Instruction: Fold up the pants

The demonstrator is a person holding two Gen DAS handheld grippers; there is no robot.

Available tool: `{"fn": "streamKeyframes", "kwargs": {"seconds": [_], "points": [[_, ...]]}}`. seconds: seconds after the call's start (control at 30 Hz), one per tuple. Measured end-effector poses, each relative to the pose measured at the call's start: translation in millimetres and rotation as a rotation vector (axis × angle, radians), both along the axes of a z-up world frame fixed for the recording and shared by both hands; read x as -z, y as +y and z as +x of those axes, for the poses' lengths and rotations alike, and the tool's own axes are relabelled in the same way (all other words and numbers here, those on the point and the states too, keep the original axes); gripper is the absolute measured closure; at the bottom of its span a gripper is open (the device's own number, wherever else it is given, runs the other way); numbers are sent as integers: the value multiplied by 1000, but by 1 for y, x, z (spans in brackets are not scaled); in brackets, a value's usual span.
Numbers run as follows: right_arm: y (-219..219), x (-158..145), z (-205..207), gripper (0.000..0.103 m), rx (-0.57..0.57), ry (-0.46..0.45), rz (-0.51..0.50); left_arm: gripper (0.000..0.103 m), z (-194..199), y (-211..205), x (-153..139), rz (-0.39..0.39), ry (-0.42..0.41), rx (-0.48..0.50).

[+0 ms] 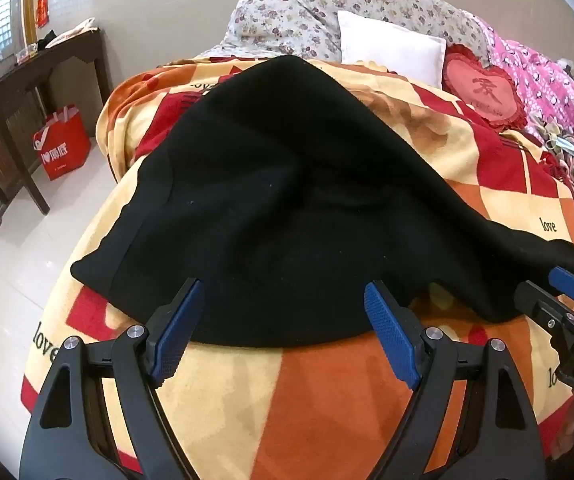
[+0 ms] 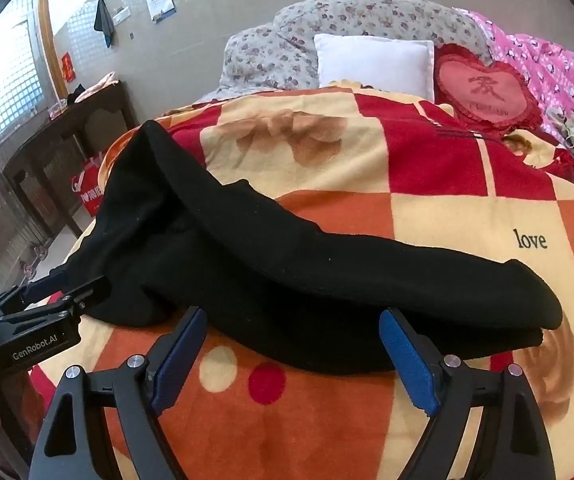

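You are working over one pair of black pants (image 1: 271,216), a soft, matte knit that shows a few specks of lint. The garment lies loosely on a fleece blanket (image 1: 327,400) printed with red, orange and cream squares and the word "love". In the right wrist view the pants (image 2: 327,280) taper to a rounded leg end at the right, with a second layer showing beneath it.

Your left gripper (image 1: 283,320) has its two fingers spread wide. Each finger carries one blue, finely ribbed pad (image 1: 391,336) on a black frame with round silver pivots. Both fingertips sit at the near hem of the pants, with cloth between them but not pinched.

Your right gripper (image 2: 293,344) is likewise spread wide, its two blue pads at the near edge of the pants and gripping nothing.

At the head of the bed you can count one square white pillow (image 2: 375,62), one red heart-shaped cushion (image 2: 487,88) with a frilled edge, one folded floral quilt (image 2: 347,16) and one pink patterned cover (image 1: 555,80). Left of the bed stand one dark wooden table (image 1: 27,80) and one glossy red bag (image 1: 61,144) on pale floor tiles.
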State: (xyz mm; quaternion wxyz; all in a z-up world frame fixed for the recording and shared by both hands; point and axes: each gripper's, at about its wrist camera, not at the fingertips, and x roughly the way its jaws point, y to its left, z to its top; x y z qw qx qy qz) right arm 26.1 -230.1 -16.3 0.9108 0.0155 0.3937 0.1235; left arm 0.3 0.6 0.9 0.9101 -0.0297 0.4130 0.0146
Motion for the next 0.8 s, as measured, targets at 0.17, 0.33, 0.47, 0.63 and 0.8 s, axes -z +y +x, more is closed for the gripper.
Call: {"fn": "streamKeyframes", "kwargs": {"seconds": [0.17,0.33,0.47,0.63,0.8], "points": [[0,0,1,16,-8,12,6,20,-1,-6,4,10,-16,-5],[1,1,0,16,-6,12,-5,20,1,-4,6,3,-12,-2],[0,2,1,16,-5,8,-11,20,0,-6,4,12,-12,3],[4,7,4,16,-14,7,-17,20,3,-4,6,11,-12,-3],[10,9,0,19,-80,9,4,20,10,2,10,27,10,-26]]}}
